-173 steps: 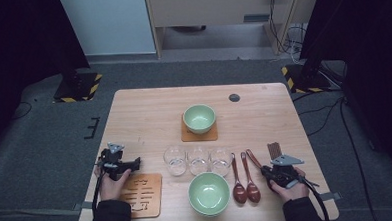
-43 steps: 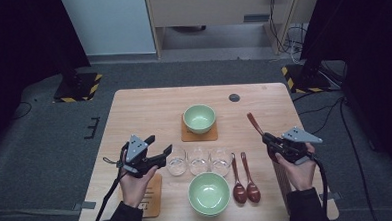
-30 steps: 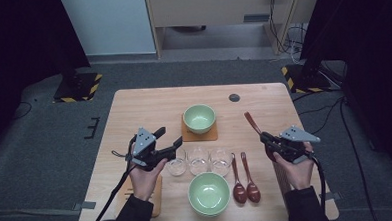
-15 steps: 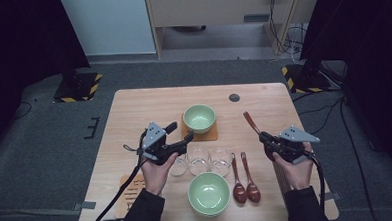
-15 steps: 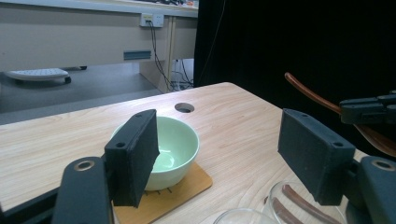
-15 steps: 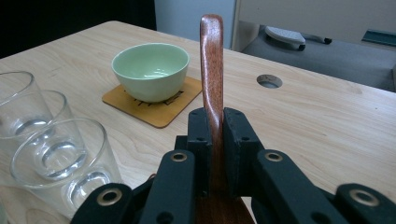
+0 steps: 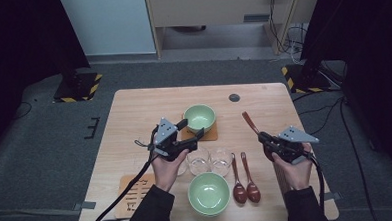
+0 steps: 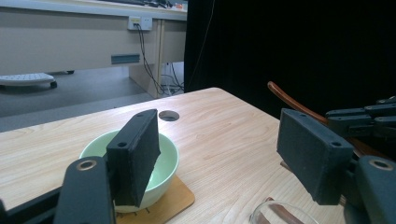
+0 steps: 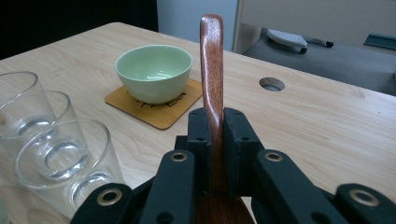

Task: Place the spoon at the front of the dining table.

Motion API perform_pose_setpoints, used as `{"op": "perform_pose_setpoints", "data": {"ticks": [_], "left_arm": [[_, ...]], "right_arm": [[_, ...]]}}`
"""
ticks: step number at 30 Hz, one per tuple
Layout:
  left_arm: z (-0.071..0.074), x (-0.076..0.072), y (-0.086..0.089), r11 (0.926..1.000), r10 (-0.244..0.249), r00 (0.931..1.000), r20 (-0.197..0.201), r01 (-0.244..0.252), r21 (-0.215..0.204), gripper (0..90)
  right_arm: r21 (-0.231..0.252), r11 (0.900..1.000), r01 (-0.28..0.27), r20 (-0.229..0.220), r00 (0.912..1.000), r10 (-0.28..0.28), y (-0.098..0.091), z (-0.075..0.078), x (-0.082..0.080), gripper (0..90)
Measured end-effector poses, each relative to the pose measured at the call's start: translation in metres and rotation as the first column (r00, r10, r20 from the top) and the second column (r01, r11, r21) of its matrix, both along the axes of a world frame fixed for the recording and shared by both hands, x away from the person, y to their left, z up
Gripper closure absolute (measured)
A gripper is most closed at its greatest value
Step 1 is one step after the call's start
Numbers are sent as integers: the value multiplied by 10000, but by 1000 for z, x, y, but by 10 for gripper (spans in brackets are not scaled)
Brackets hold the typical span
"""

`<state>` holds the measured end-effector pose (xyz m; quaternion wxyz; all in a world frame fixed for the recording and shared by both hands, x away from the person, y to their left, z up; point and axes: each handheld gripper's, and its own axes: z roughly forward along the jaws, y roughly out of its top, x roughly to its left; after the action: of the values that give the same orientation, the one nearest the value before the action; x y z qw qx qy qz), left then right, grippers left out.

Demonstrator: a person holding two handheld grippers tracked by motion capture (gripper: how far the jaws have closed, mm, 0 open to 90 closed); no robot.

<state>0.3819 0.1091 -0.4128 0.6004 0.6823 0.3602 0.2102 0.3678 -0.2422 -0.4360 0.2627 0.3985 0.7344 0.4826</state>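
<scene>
A small green bowl (image 7: 200, 117) stands on a wooden coaster (image 7: 211, 135) at the middle of the table. My left gripper (image 7: 192, 129) hovers just to its near left, open with nothing between its pads. In the left gripper view the bowl (image 8: 166, 163) sits behind the left pad (image 8: 133, 156), apart from it. My right gripper (image 7: 263, 136) is held at the right side, shut on a dark wooden spoon (image 7: 248, 122) whose handle points up and away. The right gripper view shows the spoon handle (image 9: 211, 60) clamped upright between the pads (image 9: 198, 135).
Clear glasses (image 7: 198, 160) stand in a row in front of the left hand. A larger green bowl (image 7: 208, 193) sits near the front edge, two wooden spoons (image 7: 238, 181) to its right, a second coaster (image 7: 132, 191) at the front left. A round hole (image 7: 234, 97) marks the far tabletop.
My left gripper has moved forward and to the right, from beside the glasses up to the small bowl. The right gripper, earlier down by the spoons, now holds one spoon lifted and stays still.
</scene>
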Motion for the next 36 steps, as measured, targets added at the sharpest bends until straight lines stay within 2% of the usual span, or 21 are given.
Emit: {"op": "perform_pose_setpoints", "data": {"ticks": [15,18,21,28,30,32,36], "left_arm": [[1,6,-20,9997,-256,9997,-25,256,-31,294],[1,7,-22,9993,-298,9995,-57,297,-210,296],[1,9,-24,9994,-307,9995,-76,306,-137,297],[4,10,-34,9989,-461,9989,15,462,-105,297],[5,9,-36,9983,-531,9986,64,533,-249,298],[6,10,-38,9985,-520,9986,85,521,-176,298],[6,10,-43,9977,-597,9982,99,600,-308,300]], "right_arm": [[106,9999,-77,160,9998,75,0,3,-2,820],[133,9999,-94,178,9998,91,0,4,-3,820],[146,9998,-117,188,9998,114,0,4,-3,820],[179,9997,-167,260,9995,163,1,6,-5,820],[177,9997,-195,281,9994,190,2,7,-5,820],[172,9996,-240,334,9992,234,2,8,-6,820],[181,9993,-337,457,9984,329,4,11,-9,820]]}}
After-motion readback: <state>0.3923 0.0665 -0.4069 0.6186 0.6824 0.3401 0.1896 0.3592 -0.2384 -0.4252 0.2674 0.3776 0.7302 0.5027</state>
